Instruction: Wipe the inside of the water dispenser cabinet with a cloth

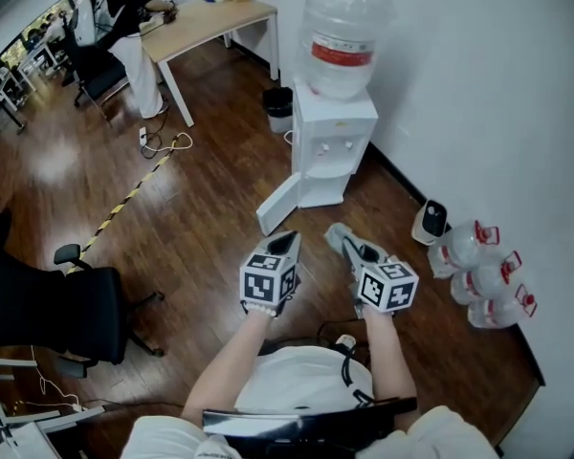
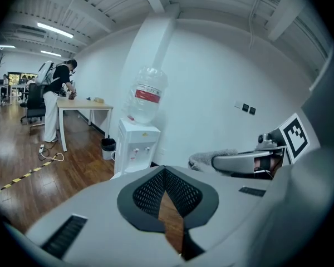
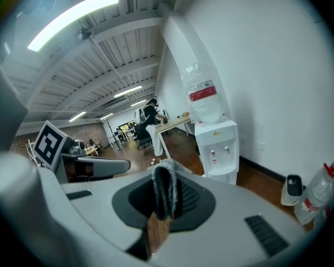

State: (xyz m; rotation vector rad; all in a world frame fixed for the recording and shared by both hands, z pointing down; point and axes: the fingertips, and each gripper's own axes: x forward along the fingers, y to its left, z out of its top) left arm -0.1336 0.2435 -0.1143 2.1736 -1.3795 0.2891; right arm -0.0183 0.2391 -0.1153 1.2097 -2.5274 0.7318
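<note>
Bright, even indoor light falls from ceiling strip lamps (image 3: pixel 72 15). In the right gripper view one of them glares high to the left of the water dispenser (image 3: pixel 214 143). In the head view a pale sheen lies on the wooden floor (image 1: pixel 53 156) far left of the dispenser, and shadows are soft. Both gripper views bend straight lines strongly and darken to black at the corners. The left tongs (image 2: pixel 165 171) and right tongs (image 3: pixel 166 177), close to the lens, look slightly soft. The head view curves at its edges.
</note>
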